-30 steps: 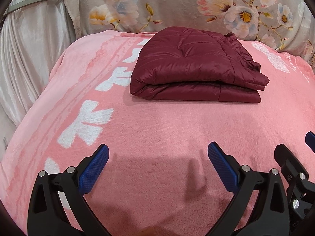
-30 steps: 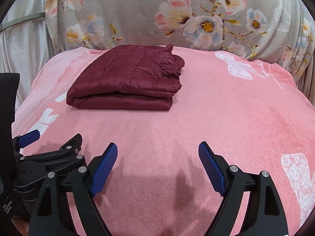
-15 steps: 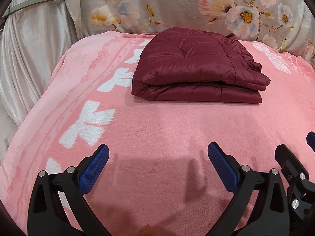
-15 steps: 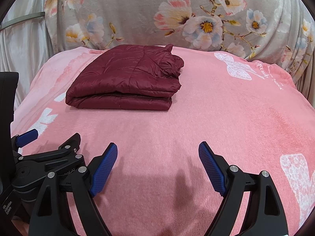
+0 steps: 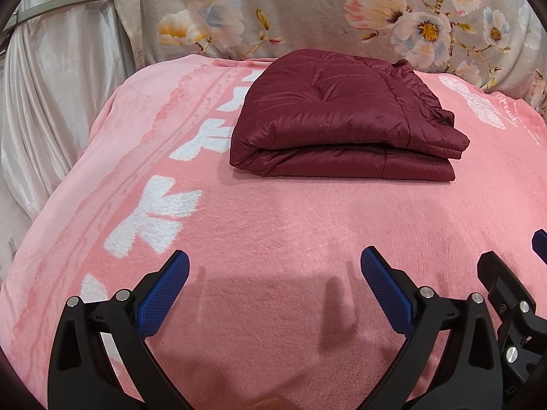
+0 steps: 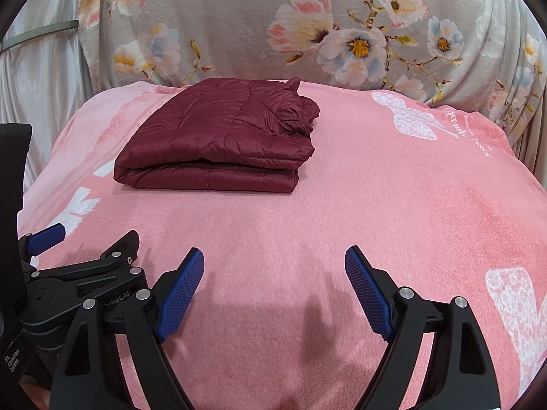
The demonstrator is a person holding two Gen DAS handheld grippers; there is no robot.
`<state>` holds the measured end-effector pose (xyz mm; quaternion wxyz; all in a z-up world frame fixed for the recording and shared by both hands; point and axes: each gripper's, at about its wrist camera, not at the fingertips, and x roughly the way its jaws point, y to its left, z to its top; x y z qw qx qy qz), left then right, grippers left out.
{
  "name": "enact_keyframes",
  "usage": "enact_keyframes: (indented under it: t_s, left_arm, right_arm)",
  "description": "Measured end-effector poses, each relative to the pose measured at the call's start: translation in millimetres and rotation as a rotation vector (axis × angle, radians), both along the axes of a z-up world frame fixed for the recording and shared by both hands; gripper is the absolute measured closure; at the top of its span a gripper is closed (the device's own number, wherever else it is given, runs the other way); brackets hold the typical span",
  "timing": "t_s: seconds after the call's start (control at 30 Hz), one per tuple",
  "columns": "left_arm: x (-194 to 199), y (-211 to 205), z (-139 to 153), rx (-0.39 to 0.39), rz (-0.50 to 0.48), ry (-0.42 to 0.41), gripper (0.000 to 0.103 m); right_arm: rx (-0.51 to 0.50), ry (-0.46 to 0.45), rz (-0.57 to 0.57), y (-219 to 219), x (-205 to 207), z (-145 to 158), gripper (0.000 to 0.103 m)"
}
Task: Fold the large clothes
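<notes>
A dark red quilted jacket [image 5: 342, 119] lies folded into a compact stack on the pink blanket [image 5: 273, 225], toward its far side; the right wrist view shows the jacket [image 6: 218, 143] left of centre. My left gripper [image 5: 273, 266] hovers open over bare blanket, well short of the jacket, nothing between its blue pads [image 5: 164, 294]. My right gripper [image 6: 273, 263] is likewise open and empty, beside the left one. Part of the right gripper [image 5: 506, 300] shows at the left view's lower right edge; the left gripper [image 6: 85, 273] shows at the right view's lower left.
A grey floral blanket [image 6: 307, 34] rises behind the pink one like a backrest. Pale silvery curtain fabric [image 5: 51, 85] hangs at the left. White flower and butterfly prints [image 6: 410, 119] mark the pink blanket. Open blanket lies between the grippers and the jacket.
</notes>
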<state>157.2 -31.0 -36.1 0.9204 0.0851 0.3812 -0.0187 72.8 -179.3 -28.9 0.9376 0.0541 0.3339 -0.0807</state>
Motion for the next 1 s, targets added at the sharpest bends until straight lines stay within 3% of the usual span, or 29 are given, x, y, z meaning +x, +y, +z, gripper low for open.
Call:
enact_keyframes:
  t_s: [1.0]
  left_arm:
    - [-2.7,-6.1,-0.6,0.008,0.011,-0.003,0.008]
  right_arm:
    - [-0.009,0.004,0.001,-7.0,0.8,-0.2,0.020]
